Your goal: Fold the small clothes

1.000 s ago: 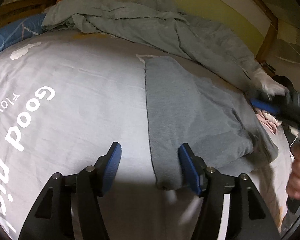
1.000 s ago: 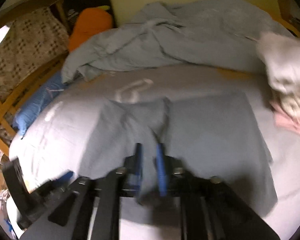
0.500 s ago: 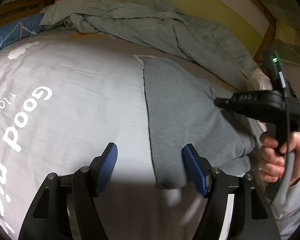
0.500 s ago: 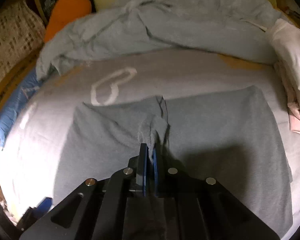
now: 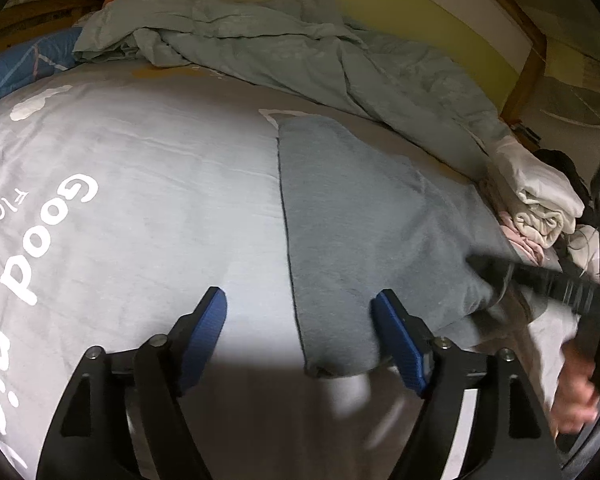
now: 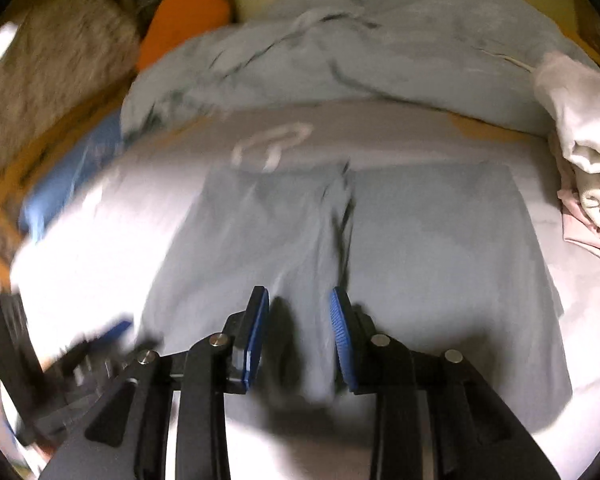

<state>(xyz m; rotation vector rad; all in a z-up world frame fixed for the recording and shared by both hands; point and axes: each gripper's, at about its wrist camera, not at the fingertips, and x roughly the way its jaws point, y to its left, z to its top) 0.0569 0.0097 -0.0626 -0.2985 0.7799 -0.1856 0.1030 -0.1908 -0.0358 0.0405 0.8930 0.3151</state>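
Note:
A grey garment (image 5: pixel 352 232) lies flat on the light grey bed sheet (image 5: pixel 140 184), its left part folded over the middle. It also shows in the right wrist view (image 6: pixel 412 248). My left gripper (image 5: pixel 300 332) is open and empty, its fingers straddling the garment's near left corner. My right gripper (image 6: pixel 300 332) is open just above the garment's near edge, with the folded flap's edge ahead of it. It also shows blurred at the right of the left wrist view (image 5: pixel 540 276).
A rumpled blue-grey duvet (image 5: pixel 300 52) lies along the back of the bed. A pile of white and pink clothes (image 6: pixel 580 160) sits at the right. An orange plush (image 6: pixel 184 16) and a blue pillow (image 5: pixel 16 68) lie at the back left.
My right gripper was shut on the garment's flap and has now opened, letting it down onto the garment. The left gripper has stayed open and nearly still.

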